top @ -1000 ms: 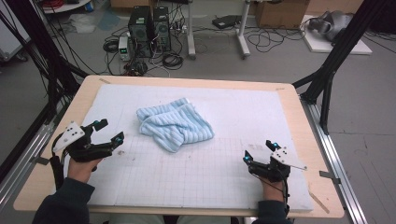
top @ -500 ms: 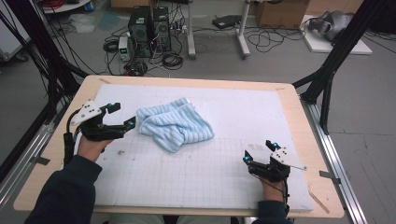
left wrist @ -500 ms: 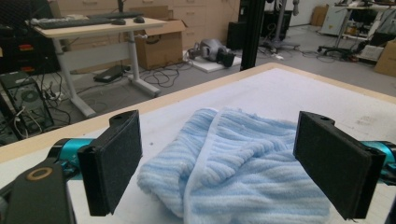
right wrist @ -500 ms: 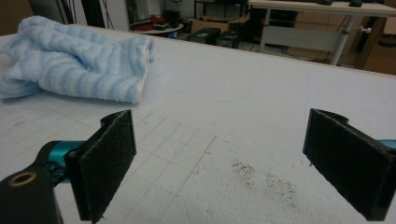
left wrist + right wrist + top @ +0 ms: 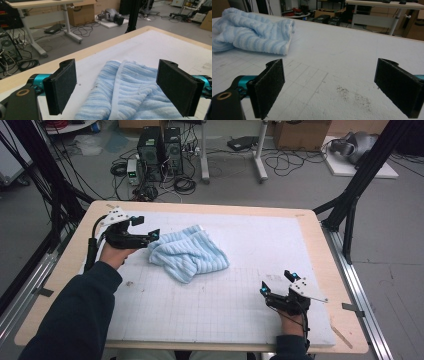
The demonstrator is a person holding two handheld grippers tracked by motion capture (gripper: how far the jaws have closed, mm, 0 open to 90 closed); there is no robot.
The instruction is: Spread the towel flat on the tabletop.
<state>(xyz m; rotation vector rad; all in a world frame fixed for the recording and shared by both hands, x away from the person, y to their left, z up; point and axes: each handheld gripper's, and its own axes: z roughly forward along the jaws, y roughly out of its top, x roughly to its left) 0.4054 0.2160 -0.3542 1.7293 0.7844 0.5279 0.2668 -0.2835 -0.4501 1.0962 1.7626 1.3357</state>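
A crumpled light-blue striped towel lies on the white gridded mat, left of centre. My left gripper stands open at the towel's left edge, jaws pointing right toward it. In the left gripper view the towel lies between and just beyond the two spread black pads, with nothing held. My right gripper rests open on the mat near the front right, well away from the towel. The right gripper view has the towel far off at upper left, beyond its spread jaws.
The mat covers a wooden table with black frame posts at both sides. Computer towers, cables and boxes sit on the floor beyond the far edge. Dark specks mark the mat by the right gripper.
My left gripper has moved away from the front left, forward and right, up to the towel's left edge. The right gripper has stayed where it was. Both remain open.
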